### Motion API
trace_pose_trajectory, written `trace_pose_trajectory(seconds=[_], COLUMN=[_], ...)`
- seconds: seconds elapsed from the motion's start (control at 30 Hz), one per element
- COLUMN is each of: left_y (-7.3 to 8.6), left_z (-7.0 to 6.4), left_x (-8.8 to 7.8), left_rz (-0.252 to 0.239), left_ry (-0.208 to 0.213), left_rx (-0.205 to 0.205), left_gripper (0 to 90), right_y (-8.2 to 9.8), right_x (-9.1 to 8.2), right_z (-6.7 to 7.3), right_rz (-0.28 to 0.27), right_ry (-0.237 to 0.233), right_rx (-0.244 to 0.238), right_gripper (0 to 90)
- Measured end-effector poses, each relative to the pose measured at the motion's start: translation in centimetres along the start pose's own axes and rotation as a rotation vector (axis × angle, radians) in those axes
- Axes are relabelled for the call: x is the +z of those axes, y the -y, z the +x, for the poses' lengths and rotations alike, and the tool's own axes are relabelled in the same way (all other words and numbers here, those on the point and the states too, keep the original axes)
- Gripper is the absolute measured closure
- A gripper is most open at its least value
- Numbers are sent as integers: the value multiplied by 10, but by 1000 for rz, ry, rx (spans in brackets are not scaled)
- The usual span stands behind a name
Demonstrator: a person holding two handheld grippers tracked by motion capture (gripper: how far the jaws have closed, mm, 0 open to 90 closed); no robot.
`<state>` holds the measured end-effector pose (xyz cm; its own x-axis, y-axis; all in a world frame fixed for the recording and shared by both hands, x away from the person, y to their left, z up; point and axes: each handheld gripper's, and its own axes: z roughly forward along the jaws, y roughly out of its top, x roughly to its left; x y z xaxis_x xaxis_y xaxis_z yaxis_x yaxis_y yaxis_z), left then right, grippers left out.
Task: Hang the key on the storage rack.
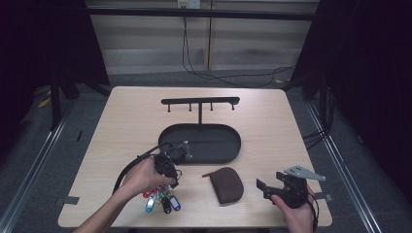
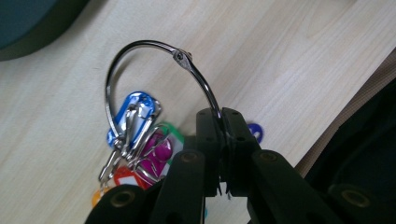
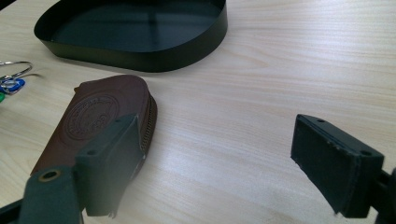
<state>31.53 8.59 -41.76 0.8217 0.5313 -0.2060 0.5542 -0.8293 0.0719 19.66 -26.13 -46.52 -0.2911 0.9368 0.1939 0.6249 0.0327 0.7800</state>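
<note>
Metal pinched tight: our left claw (image 2: 223,122) has its jaws pressed together on the ring (image 2: 140,60), and coloured tags (image 2: 140,140) hang from that ring just above the surface (image 1: 126,116). In the high view the tags (image 1: 163,200) sit left of the brown pouch (image 1: 227,183). Our right claw (image 1: 271,188) stands spread with nothing between its jaws, right of the pouch. Beyond the pouch lies the black tray (image 1: 233,145), with its hook rack (image 1: 200,101) behind.
</note>
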Motion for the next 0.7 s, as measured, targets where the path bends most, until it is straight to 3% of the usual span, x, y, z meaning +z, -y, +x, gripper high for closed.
trace_pose_trajectory(seconds=[0.23, 0.43, 0.7], left_y=[1, 4, 6], left_z=[0, 4, 1], left_x=[-15, -29, -47], left_rz=[-8, -33, -41], left_ry=[-16, -21, -49], left_rx=[11, -22, 21], left_gripper=[873, 876, 876], right_y=[0, 0, 0], right_x=[0, 0, 0], right_z=[0, -1, 0], right_rz=[0, -1, 2], right_ry=[-4, -3, -3], right_rx=[-1, 1, 1], right_gripper=[159, 158, 158])
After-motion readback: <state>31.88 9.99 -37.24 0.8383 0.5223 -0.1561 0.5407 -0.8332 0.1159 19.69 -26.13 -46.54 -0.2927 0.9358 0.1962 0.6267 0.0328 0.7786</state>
